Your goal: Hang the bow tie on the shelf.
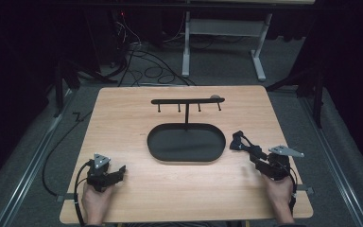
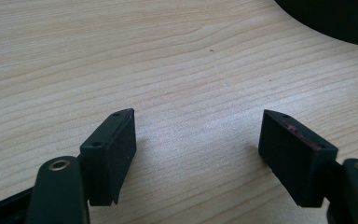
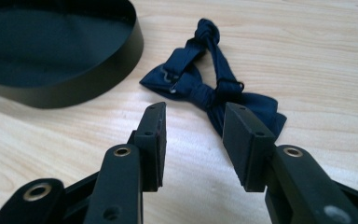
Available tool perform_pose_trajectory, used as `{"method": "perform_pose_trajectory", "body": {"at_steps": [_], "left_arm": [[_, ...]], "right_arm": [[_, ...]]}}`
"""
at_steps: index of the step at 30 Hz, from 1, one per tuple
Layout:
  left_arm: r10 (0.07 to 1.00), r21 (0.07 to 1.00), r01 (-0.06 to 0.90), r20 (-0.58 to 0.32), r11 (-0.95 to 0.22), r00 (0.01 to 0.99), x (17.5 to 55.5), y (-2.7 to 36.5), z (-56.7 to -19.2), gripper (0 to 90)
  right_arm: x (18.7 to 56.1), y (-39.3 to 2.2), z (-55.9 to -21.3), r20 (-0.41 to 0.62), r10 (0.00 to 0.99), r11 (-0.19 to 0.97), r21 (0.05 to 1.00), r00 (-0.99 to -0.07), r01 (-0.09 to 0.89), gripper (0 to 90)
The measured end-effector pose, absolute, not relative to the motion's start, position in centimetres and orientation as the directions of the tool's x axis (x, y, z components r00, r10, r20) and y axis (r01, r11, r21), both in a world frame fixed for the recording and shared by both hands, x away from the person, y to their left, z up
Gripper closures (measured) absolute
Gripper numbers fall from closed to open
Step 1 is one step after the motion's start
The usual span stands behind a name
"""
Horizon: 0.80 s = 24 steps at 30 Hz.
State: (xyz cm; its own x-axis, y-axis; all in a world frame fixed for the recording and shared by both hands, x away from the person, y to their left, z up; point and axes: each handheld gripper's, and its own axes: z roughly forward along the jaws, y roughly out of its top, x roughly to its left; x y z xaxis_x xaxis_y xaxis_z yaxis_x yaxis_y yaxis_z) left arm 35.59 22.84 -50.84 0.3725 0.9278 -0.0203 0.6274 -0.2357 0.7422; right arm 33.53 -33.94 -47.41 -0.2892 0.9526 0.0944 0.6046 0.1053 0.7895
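The right gripper hovers low over the table, jaws apart and empty, aimed at the dark blue bow tie lying just beyond its tips, beside the rim of the black oval tray; this looks like the approach before a pick; the next move, I'd judge, calls for easing forward and closing on the knot or a wing. The left gripper rests near the table's near-left corner, jaws wide apart, holding nothing. Counting: one bow tie; one tray; one hanger stand rising from it with four small hooks; two grippers.
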Motion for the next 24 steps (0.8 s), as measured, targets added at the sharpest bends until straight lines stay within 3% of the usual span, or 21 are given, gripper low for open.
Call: {"method": "perform_pose_trajectory", "body": {"at_steps": [24], "left_arm": [[0.927,0.742,0.627,-0.021,-0.237,0.375,35.6,22.9,-50.8,27.6]], "right_arm": [[37.6,-33.4,-44.5,0.084,0.95,0.121,0.788,-0.301,0.603,62.0]]}}
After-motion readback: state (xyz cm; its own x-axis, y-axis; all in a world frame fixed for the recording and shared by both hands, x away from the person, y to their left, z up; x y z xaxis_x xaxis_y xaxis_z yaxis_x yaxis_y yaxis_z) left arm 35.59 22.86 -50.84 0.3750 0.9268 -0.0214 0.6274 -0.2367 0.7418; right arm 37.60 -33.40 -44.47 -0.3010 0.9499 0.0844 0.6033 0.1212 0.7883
